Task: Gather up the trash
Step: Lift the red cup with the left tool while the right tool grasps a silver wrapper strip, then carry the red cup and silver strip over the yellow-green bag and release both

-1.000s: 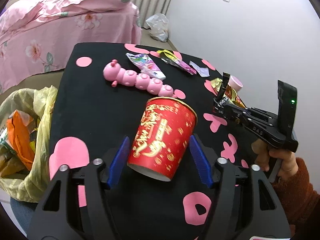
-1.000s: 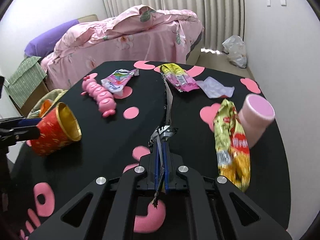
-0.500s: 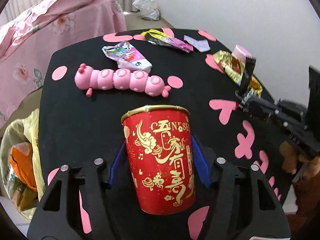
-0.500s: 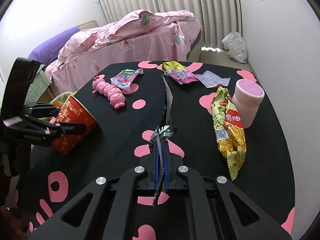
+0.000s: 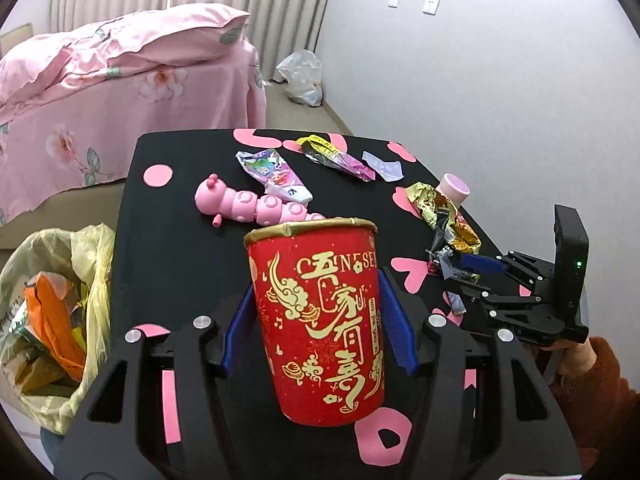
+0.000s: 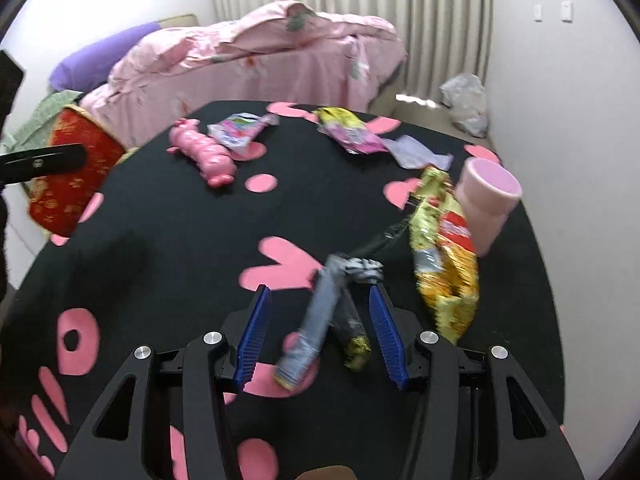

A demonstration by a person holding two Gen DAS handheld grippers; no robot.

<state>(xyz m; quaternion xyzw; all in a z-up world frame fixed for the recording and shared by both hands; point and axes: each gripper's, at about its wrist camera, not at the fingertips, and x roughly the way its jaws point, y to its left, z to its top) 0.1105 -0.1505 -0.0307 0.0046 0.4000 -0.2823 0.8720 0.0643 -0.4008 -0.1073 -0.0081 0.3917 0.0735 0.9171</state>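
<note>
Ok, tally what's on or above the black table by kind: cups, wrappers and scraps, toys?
Cups: 2, red cup in the left gripper, pink cup.
Wrappers and scraps: 5, pink-white, yellow-purple, lilac scrap, gold bag, grey wrapper between the open right gripper's fingers.
Toys: 1, pink caterpillar.
Total: 8.

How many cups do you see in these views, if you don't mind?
2: red paper cup with gold lettering held between the left gripper's fingers; pink plastic cup on the table's far right edge.
</note>
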